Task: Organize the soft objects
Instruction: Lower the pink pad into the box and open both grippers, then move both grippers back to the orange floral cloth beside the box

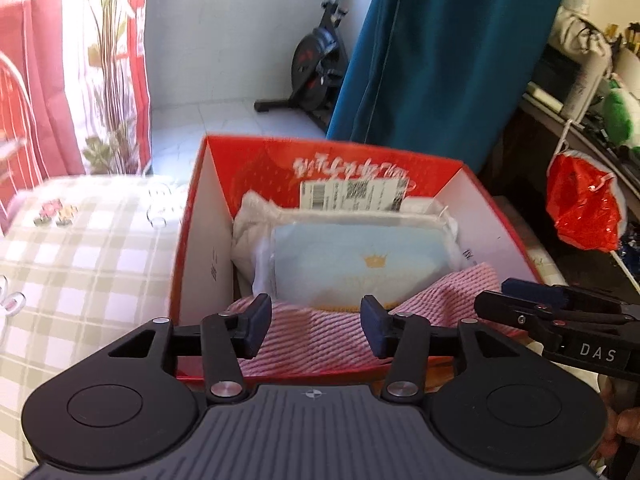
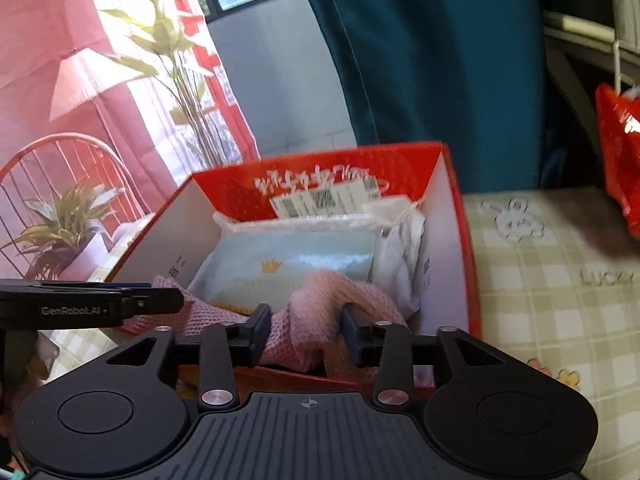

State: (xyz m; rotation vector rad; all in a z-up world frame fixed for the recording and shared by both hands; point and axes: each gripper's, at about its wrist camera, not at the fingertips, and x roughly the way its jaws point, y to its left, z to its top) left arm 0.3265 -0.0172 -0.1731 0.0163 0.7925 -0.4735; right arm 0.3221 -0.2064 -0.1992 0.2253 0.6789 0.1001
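A red cardboard box (image 1: pixel 200 216) with white inner walls stands on the checked tablecloth. Inside lie a pale blue packet with a gold crown (image 1: pixel 352 260), white cloth bags (image 1: pixel 250 228) and a pink knitted cloth (image 1: pixel 320 336) draped over the near rim. My left gripper (image 1: pixel 316 328) is open just above the pink cloth, holding nothing. In the right wrist view, my right gripper (image 2: pixel 306 330) is shut on a bunched fold of the pink cloth (image 2: pixel 316 308) at the box's (image 2: pixel 464 248) near edge. The right gripper also shows in the left wrist view (image 1: pixel 520 300).
The checked tablecloth (image 1: pixel 80 264) (image 2: pixel 552 280) spreads on both sides of the box. A red plastic bag (image 1: pixel 584 208) hangs at the right. A teal curtain (image 1: pixel 440 52), an exercise bike (image 1: pixel 316 64), a potted plant (image 2: pixel 68 224) and a red chair (image 2: pixel 44 176) stand behind.
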